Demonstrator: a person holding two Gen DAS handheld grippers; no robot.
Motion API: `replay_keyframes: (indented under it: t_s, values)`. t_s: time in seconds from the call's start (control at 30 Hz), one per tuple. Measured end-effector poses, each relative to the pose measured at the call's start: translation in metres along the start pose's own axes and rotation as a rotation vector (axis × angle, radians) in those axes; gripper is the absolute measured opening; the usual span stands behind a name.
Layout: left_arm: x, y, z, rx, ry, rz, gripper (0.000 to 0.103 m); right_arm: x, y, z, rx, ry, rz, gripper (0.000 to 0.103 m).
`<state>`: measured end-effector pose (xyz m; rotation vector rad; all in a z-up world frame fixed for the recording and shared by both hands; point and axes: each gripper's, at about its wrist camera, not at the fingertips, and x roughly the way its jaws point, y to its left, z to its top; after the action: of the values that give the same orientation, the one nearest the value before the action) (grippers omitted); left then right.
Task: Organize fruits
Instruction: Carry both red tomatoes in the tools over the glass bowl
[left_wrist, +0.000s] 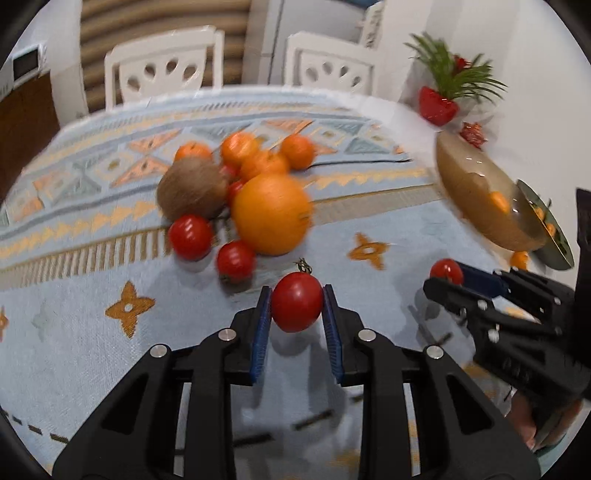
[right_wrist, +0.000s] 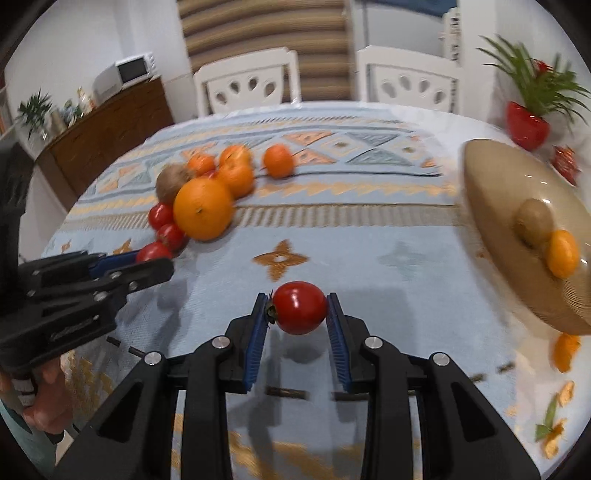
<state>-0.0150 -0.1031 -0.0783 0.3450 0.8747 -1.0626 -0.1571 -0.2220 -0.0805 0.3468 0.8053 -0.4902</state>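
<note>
In the left wrist view, a red tomato (left_wrist: 296, 302) is seen clamped between the blue pads of the left gripper (left_wrist: 297, 306) at lower centre of the frame, lifted above the patterned tablecloth (left_wrist: 92, 332), on which its shadow is cast. In the right wrist view, a second tomato (right_wrist: 300, 307) is gripped likewise by the right gripper (right_wrist: 298, 310) at lower centre, its stem end pressed against the left pad. Each gripper is also visible from the other's camera: the right one at the right edge of the left view, the left one at the left edge of the right view, each closed on its tomato. The remaining fruit is gathered in a cluster at upper centre-left of both frames: a large orange (left_wrist: 271, 214), a brown coconut (left_wrist: 192, 188) touching it, several small mandarins (left_wrist: 297, 150) behind, and two loose tomatoes (left_wrist: 190, 237) in front. A tan bowl (right_wrist: 491, 206) is shown at the right edge of the right view, with a small orange fruit (right_wrist: 562, 253) and a brown one inside.
</note>
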Motion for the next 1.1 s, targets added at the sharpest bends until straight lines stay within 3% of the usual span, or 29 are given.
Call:
replay_keyframes:
  t_s: [0.27,0.53,0.73,1.1]
  values:
    - [-0.015,-0.076,0.030,0.134,-0.064,-0.050,0.026,-0.055,-0.050,0.003,0.076,-0.106,-0.076,0.031]
    - [-0.010,-0.153,0.066,0.241,-0.105,-0.157,0.026,-0.097,-0.108,0.009,0.180,-0.181,-0.190,0.031]
    - [0.003,-0.193,0.088,0.283,-0.117,-0.215,0.026,-0.096,-0.147,0.012,0.276,-0.155,-0.271,0.031]
    - [0.048,-0.226,0.099,0.328,-0.079,-0.230,0.026,-0.074,-0.193,0.004,0.398,-0.081,-0.281,0.031]
